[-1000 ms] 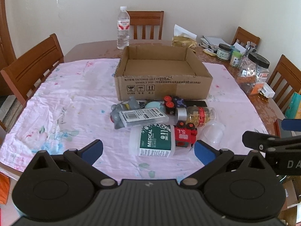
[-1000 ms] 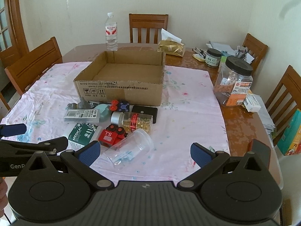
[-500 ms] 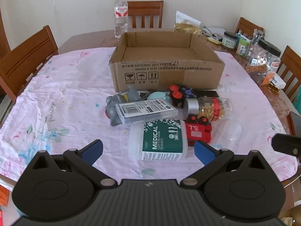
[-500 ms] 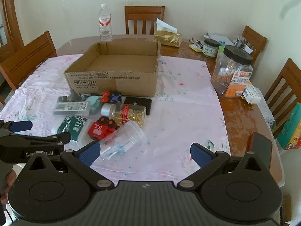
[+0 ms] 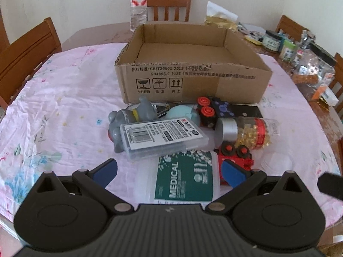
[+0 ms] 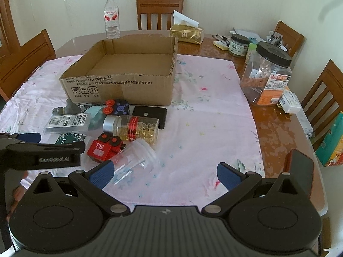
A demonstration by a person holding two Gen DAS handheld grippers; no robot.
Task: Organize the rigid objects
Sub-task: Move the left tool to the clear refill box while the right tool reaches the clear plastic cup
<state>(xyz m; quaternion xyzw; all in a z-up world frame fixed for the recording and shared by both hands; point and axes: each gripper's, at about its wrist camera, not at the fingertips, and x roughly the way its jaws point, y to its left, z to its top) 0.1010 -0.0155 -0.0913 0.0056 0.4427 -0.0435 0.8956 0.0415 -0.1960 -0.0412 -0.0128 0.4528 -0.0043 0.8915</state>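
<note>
your left claw (image 5: 169, 171) is spread wide and grips nothing; it hangs low over the near edge of the pile, with the white tub labelled medical (image 5: 185, 180) lying on its side between its blue fingertips (image 5: 106, 171). your right claw (image 6: 164, 174) is spread wide too, holding nothing, and the clear plastic cup (image 6: 134, 157) lies on its side just ahead of its left fingertip. the rigid objects sit bunched on the pink cloth (image 5: 64, 107) covering the worktop, right in front of the open cardboard box (image 5: 193, 75), which has nothing in it. in the pile, a clear flat case with a barcode label (image 5: 163, 138) rests across a grey elephant toy (image 5: 126, 122); beside them are a pale blue round toy (image 5: 182, 112), a dark block with red buttons (image 5: 211, 112), a pill bottle with a silver cap (image 5: 246, 131) lying flat, a red toy train (image 5: 235, 154) and a black flat box (image 6: 150, 114). a water bottle (image 6: 111, 17) stands upright behind the box, and a large black-lidded jar (image 6: 267, 75) stands on bare wood to the right.
</note>
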